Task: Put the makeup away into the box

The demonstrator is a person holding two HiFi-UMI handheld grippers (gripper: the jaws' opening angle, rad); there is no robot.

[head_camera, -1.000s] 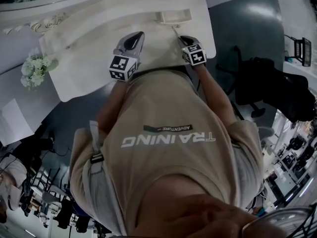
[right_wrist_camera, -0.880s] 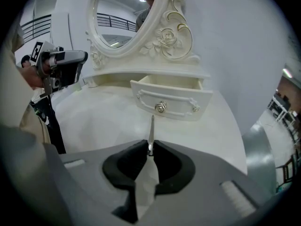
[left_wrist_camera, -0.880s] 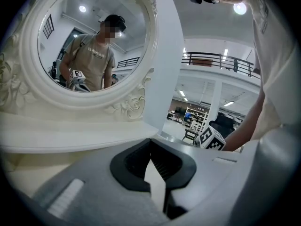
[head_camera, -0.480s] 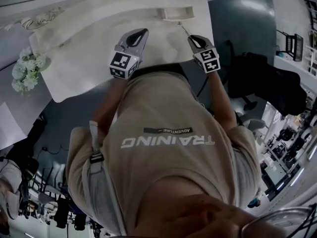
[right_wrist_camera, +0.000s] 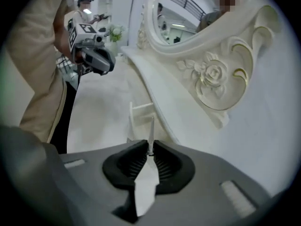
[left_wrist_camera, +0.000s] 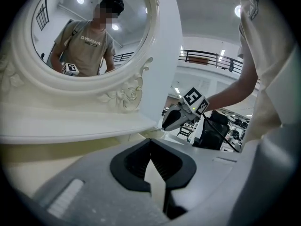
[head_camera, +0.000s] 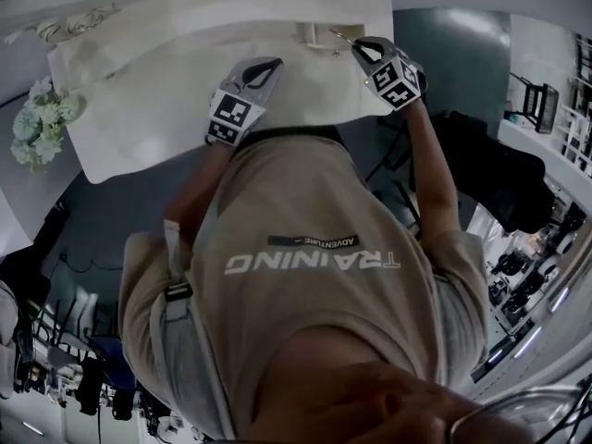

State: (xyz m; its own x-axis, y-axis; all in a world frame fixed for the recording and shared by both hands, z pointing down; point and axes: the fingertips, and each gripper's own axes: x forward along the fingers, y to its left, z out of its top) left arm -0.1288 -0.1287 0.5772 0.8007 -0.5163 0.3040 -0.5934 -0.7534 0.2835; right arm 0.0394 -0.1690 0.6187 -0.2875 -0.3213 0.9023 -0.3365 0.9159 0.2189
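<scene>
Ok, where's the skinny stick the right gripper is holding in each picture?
Head view: the stick is near the top, right of centre, poking from the right gripper towards the small white box.
Left gripper view: the stick is a faint sliver at centre, at the right gripper's tip.
Right gripper view: the stick is low centre, upright.
Shared landmark: the white dressing table.

From my remote seat: white bench; carved mirror at its back; white flowers beside its left end; black chair at right.

"TRAINING" in large white letters on beige shirt, small "ADVENTURE" label beside it
</scene>
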